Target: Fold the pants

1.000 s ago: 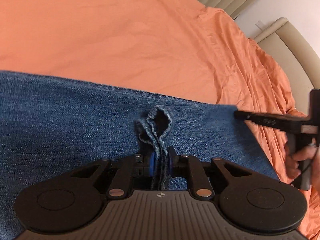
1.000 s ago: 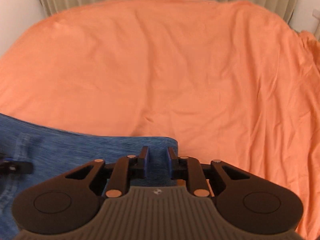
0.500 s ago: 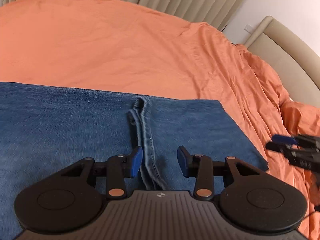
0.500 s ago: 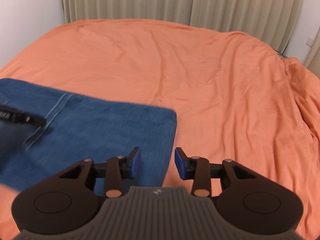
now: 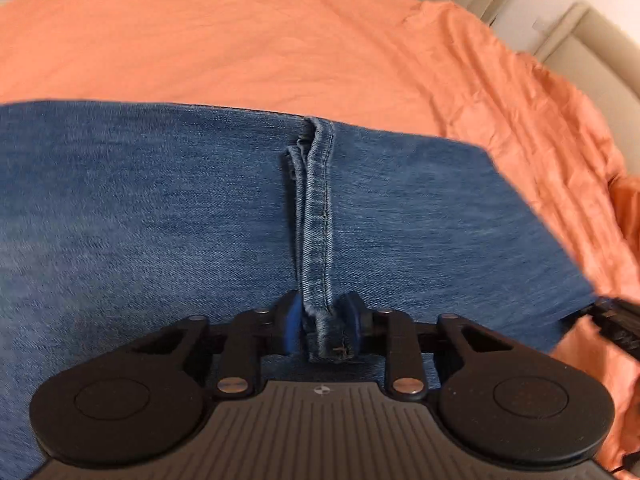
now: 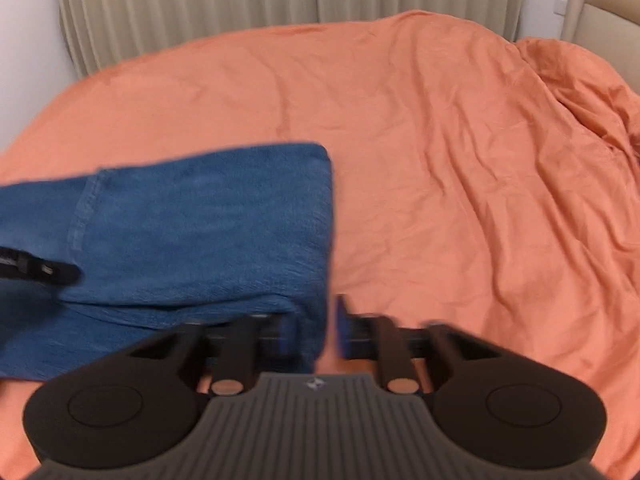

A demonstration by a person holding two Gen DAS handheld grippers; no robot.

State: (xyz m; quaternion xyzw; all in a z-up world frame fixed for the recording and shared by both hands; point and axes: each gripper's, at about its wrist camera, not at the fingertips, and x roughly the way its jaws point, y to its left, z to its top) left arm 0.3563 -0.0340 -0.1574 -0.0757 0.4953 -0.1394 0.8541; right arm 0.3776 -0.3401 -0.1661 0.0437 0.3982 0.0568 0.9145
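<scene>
Blue jeans [image 5: 160,220] lie folded flat on the orange bed. A stitched hem edge [image 5: 316,208] runs down the middle of the left wrist view into my left gripper [image 5: 320,320], whose jaws stand close around it. In the right wrist view the jeans [image 6: 200,220] fill the left half, and my right gripper [image 6: 316,328] straddles their right-hand folded edge, jaws narrow but with a gap. The view is blurred. The right gripper's tip shows at the right of the left wrist view [image 5: 616,320]; the left gripper's tip shows in the right wrist view [image 6: 40,266].
The orange bedsheet [image 6: 440,160] spreads beyond and right of the jeans, rumpled toward the right. Beige curtains [image 6: 240,0] hang behind the bed. A beige padded headboard [image 5: 580,36] stands at the far right.
Both grippers opened and lifted half a second ago, then came back down. The left now closes around the hem near me; the right has narrowed over the jeans' right edge.
</scene>
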